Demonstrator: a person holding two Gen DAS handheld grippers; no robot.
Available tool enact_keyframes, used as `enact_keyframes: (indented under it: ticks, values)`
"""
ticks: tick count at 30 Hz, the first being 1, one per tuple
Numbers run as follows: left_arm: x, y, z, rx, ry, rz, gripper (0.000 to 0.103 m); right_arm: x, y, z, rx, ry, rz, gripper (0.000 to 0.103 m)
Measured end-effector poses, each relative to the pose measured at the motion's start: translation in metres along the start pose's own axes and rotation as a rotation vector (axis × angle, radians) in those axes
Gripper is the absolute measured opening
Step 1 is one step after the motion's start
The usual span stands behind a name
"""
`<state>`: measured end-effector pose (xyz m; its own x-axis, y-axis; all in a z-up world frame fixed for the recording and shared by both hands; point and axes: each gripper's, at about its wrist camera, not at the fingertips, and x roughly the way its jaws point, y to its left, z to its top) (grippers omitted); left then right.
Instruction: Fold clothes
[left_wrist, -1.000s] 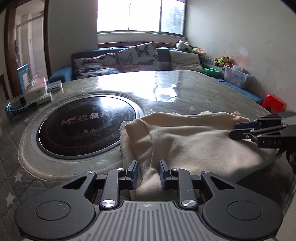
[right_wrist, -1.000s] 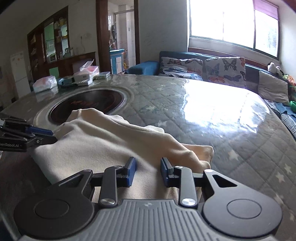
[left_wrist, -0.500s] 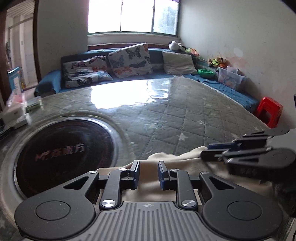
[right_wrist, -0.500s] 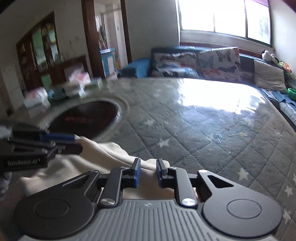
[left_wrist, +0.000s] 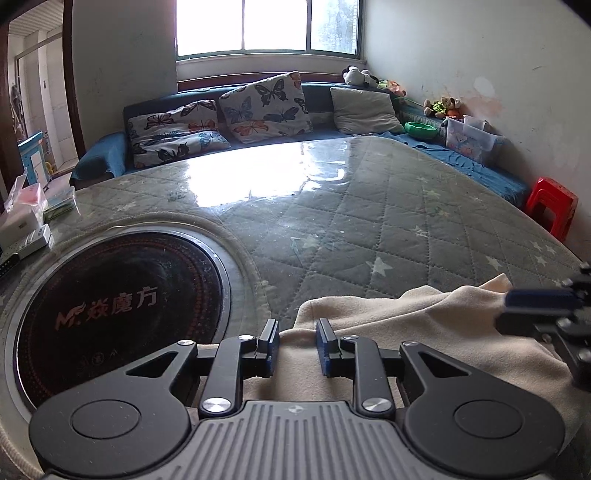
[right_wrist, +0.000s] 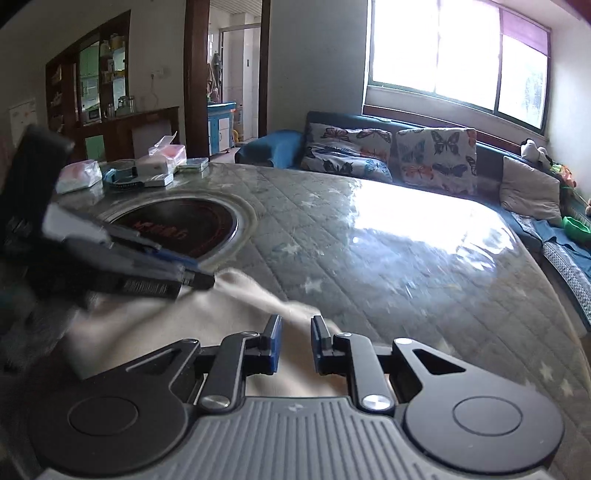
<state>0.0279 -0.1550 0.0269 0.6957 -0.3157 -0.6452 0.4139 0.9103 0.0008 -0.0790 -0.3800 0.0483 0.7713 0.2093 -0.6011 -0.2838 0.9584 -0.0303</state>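
Left wrist view: my left gripper (left_wrist: 294, 343) and right gripper (right_wrist: 294, 341), both spread, straddle the cream fleece garment (left_wrist: 424, 332); I should pinch its edge evenly.

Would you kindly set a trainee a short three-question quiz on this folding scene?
1. True or false: the cream garment lies on the quilted table.
2. Cloth shows between the fingers of which hand-held gripper: A left only, B right only, C both?
3. What colour is the stool by the wall?

Key: 1 true; 2 C; 3 red.
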Motion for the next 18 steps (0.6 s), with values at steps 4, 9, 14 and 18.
enact_keyframes:
  ticks: [4,9,14,18]
  values:
    - [-0.003,-0.002,0.0,0.007,-0.008,0.009,0.025,-0.004,-0.011,-0.02,0.026,0.039,-0.053,0.016]
    - [-0.018,-0.001,-0.003,0.018,-0.036,0.017,0.026,-0.007,-0.037,-0.021,0.145,0.003,-0.041,0.018]
    - [-0.051,-0.014,-0.018,0.085,-0.084,-0.033,0.025,-0.031,-0.036,-0.018,0.084,-0.031,-0.018,0.018]
    - [-0.065,-0.044,-0.03,0.153,-0.098,-0.126,0.025,-0.042,-0.027,-0.025,0.05,-0.01,0.057,0.018]
